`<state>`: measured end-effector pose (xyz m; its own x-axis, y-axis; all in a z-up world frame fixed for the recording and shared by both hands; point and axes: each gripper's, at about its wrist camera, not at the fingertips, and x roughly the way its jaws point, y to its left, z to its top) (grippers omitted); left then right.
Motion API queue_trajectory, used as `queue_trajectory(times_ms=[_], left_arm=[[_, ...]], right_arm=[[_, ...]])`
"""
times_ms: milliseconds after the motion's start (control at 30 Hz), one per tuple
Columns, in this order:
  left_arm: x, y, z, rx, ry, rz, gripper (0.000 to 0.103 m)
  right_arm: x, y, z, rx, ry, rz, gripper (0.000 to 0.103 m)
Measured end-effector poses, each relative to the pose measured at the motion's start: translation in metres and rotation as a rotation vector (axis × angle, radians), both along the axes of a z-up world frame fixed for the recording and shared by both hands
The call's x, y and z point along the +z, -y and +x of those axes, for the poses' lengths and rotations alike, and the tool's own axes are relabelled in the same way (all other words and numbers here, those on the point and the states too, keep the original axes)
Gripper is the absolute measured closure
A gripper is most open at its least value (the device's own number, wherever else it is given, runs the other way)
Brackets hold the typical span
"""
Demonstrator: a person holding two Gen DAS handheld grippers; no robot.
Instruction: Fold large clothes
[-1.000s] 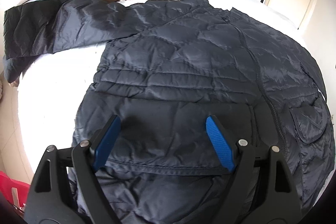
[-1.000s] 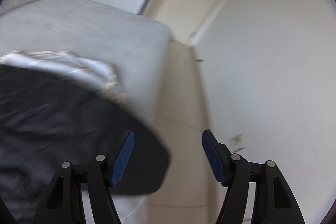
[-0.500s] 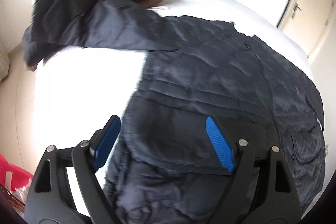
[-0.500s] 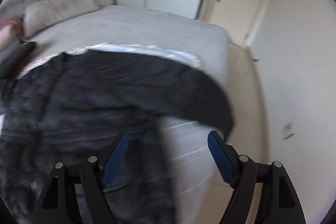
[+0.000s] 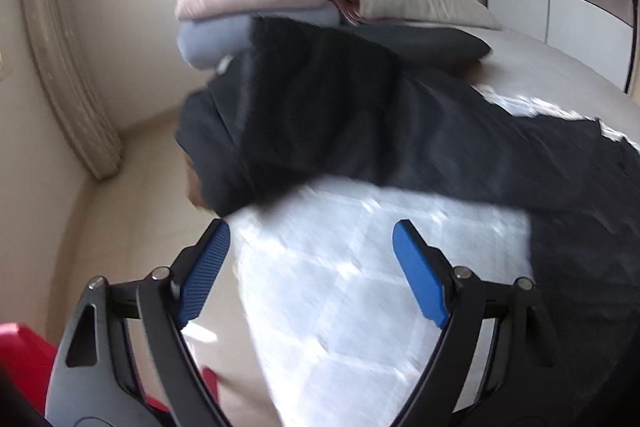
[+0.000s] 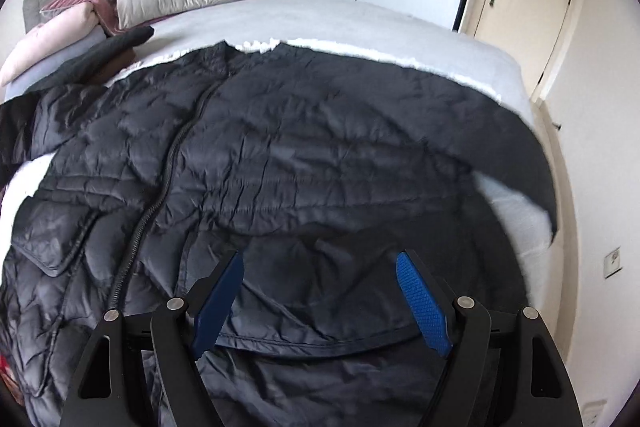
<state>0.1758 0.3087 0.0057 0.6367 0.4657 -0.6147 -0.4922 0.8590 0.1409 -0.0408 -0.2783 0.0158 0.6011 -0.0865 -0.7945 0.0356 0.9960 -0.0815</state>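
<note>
Black quilted puffer jacket [image 6: 304, 155]: spread flat, zipped, on white bed [image 6: 360, 23], both sleeves out, no fold yet visible. Left claw [image 5: 310, 267] and right claw [image 6: 320, 295]: wide, empty, above jacket.

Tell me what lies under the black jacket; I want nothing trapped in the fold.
The black jacket lies spread on the bed; pale bedding shows all round it. Whatever sits directly beneath its body is covered and cannot be seen. Both grippers hover open, holding nothing.

Black quilted jacket [image 6: 304, 155] of faintly glossy, crinkled cloth on a matt white quilted bedcover [image 5: 360, 287].
</note>
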Motion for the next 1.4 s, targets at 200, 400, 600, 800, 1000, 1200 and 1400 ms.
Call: queue_trajectory(times_ms=[200, 400, 600, 800, 1000, 1200, 1400], left_arm=[[-0.007, -0.069, 0.026, 0.064, 0.091, -0.074, 0.019], [-0.018, -0.099, 0.026, 0.052, 0.204, -0.287, 0.082], [-0.002, -0.113, 0.018, 0.045, 0.347, -0.446, 0.097], [0.039, -0.124, 0.016, 0.03, 0.378, -0.454, 0.097], [0.097, -0.108, 0.012, -0.025, 0.439, -0.417, 0.098], [0.161, -0.049, 0.023, -0.132, 0.469, -0.386, 0.098], [0.21, 0.029, 0.043, -0.241, 0.441, -0.395, 0.098]], right_arm=[[-0.018, -0.009, 0.012, 0.026, -0.034, -0.034, 0.023], [-0.025, -0.01, 0.015, 0.026, -0.035, -0.041, 0.023], [-0.028, -0.01, 0.016, 0.022, -0.037, -0.055, 0.022], [-0.027, -0.008, 0.015, 0.021, -0.037, -0.041, 0.022], [-0.026, -0.008, 0.015, 0.026, -0.042, -0.035, 0.022], [-0.021, -0.005, 0.014, 0.027, -0.047, -0.002, 0.022], [-0.01, 0.003, 0.012, 0.019, -0.033, 0.066, 0.022]])
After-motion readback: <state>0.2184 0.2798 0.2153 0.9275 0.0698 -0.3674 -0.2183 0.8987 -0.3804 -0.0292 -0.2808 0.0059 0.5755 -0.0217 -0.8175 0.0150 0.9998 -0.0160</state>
